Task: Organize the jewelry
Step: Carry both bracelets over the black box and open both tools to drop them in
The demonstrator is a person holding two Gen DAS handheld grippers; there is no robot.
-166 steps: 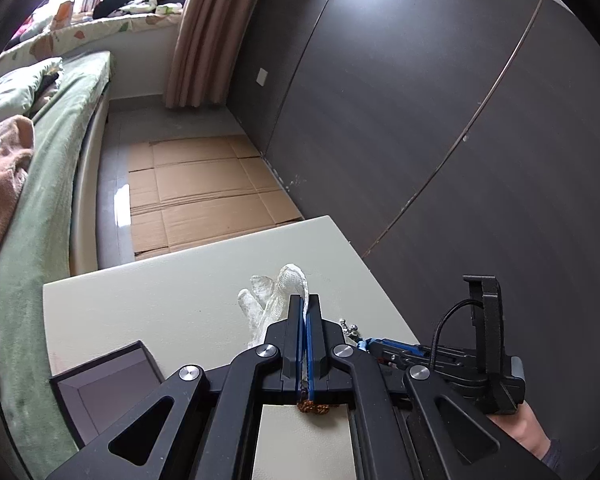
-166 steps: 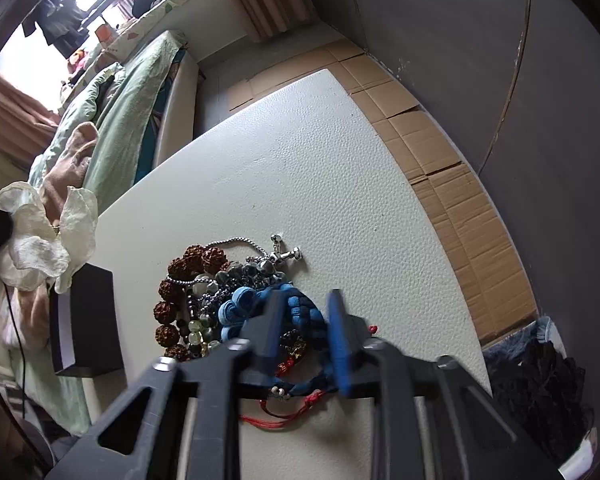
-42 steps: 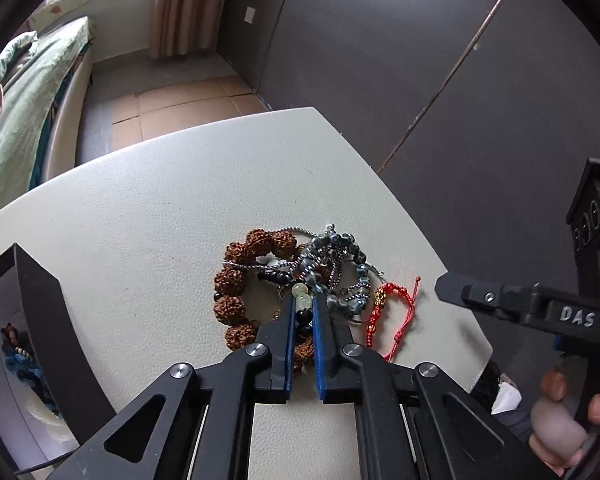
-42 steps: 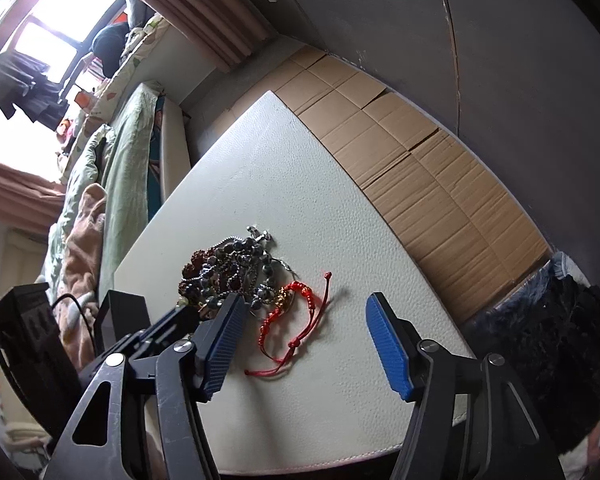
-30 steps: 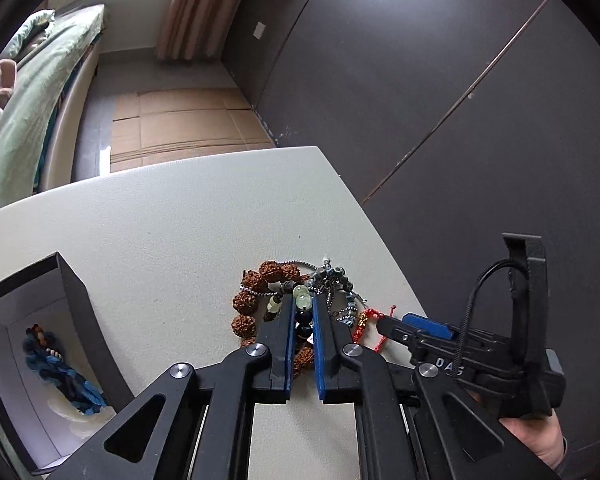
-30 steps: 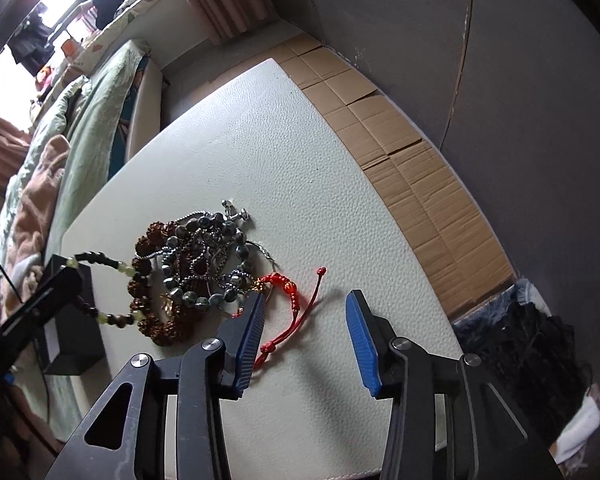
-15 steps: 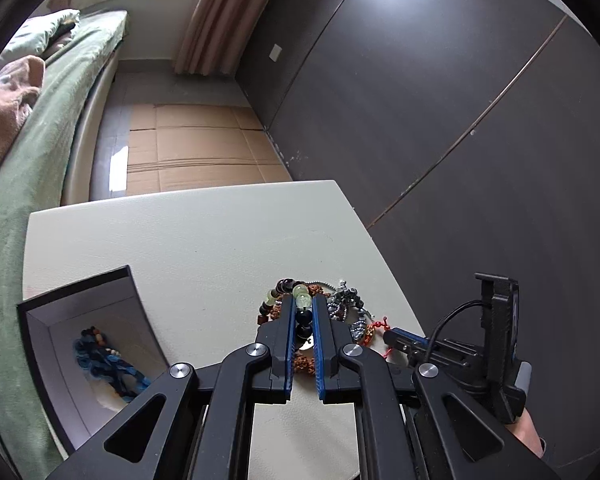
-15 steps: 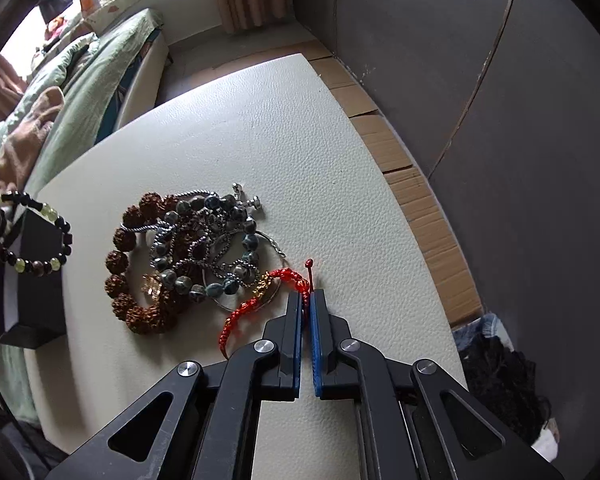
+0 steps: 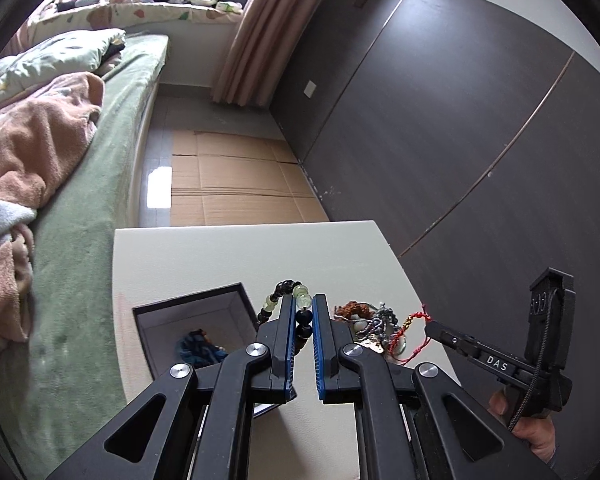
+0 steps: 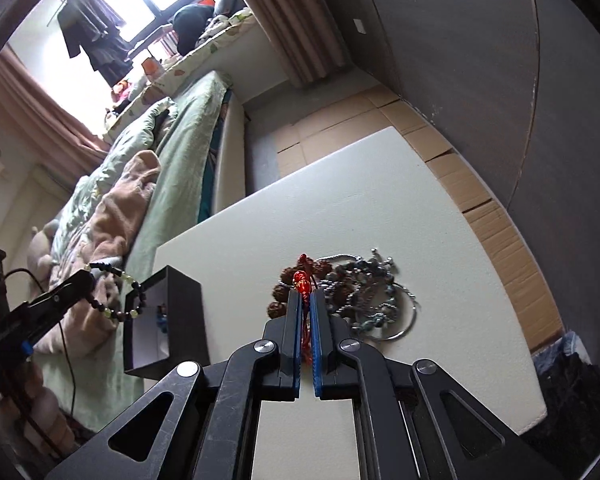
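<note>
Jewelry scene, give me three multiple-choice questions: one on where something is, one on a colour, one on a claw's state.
1. Where is the blue bracelet?
A. In the black box
B. In the pile on the table
C. In the right claw

2. What colour is the cord bracelet in the right claw?
A. Green
B. Red
C. White

3. What state is the left claw in?
A. Wide open, empty
B. Shut on nothing
C. Shut on a bead bracelet

Answers:
1 A: blue bracelet lies inside the box.
2 B: the cord bracelet in the right claw is red.
3 C: the left claw pinches the bead bracelet.
</note>
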